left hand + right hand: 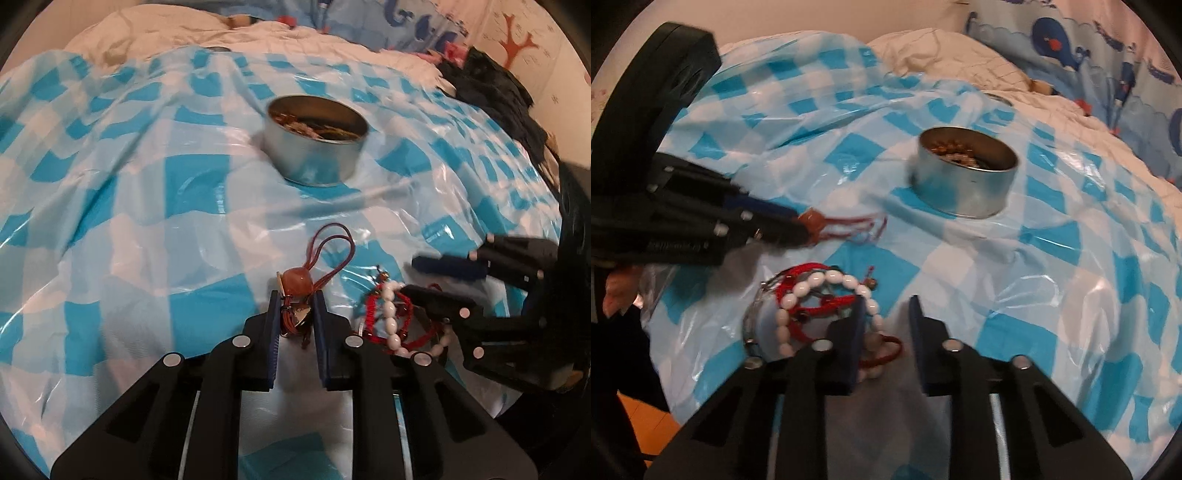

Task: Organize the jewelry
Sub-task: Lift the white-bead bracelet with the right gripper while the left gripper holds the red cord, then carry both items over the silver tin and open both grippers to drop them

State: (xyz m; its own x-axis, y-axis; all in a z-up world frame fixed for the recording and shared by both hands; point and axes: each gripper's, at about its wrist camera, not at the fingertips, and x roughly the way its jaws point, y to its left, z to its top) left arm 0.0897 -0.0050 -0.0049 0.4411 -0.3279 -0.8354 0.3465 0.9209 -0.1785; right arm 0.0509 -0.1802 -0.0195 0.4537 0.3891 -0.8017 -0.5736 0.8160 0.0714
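On the left, the left tongs [297, 299] are clenched on a brown cord necklace [295, 282]; its reddish-brown bead sits just past the fingertips, and two cord loops run away from the tongs toward the tin. Its long axis follows the fingers. In the right wrist view the same tongs [801, 229] come in from the left edge, bead at the tip and cords trailing rightward.

Just right of that lies one tangled heap of bracelets [388, 317] on the blue-and-white checked plastic sheet [147, 221] that covers the bed. In the heap a white bead bracelet [827, 291], a red braided cord [816, 310] and a thin silver bangle [751, 317] can be counted; anything further cannot be made out.

The right tongs [886, 314] are released, jaws apart, and their left finger rests over the heap's right edge, hiding part of it.

Farther right and well beyond stands one round metal tin [966, 170], upright, lid off, with jewelry inside that is too blurred to count.
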